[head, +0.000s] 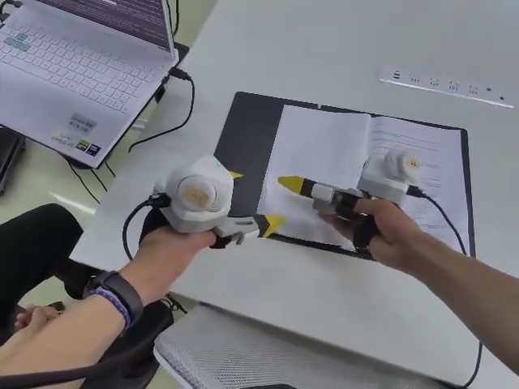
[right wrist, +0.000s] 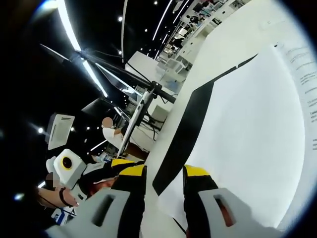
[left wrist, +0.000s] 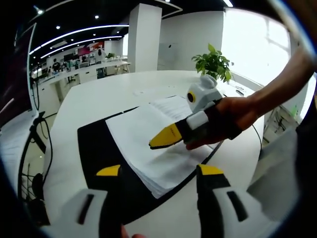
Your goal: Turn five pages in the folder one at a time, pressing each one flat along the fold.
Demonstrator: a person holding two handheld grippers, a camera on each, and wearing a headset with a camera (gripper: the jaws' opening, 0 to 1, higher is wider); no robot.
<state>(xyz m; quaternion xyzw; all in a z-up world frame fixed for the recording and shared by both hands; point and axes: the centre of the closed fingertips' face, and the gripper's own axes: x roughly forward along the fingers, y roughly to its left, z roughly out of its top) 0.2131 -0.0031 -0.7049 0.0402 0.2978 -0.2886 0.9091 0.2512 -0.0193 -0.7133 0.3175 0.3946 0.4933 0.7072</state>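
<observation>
Head view: folder (head: 251, 130) open on table (head: 324, 49); right gripper (head: 292, 185) over left pg, jaws narrow, nothing held; left gripper (left wrist: 159, 171) wide, empty, just off near edge. Risk: tips grabbing 2+ sheets if closed too deep. Right jaw gap legible in right gripper view, not head view.

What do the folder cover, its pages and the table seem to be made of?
The folder cover looks like plastic or coated card: matte black, even, stiff. The pages are paper: matte white, thin stacked edges, printed text. The table is likely laminate or painted board: smooth white, soft glare.
</observation>
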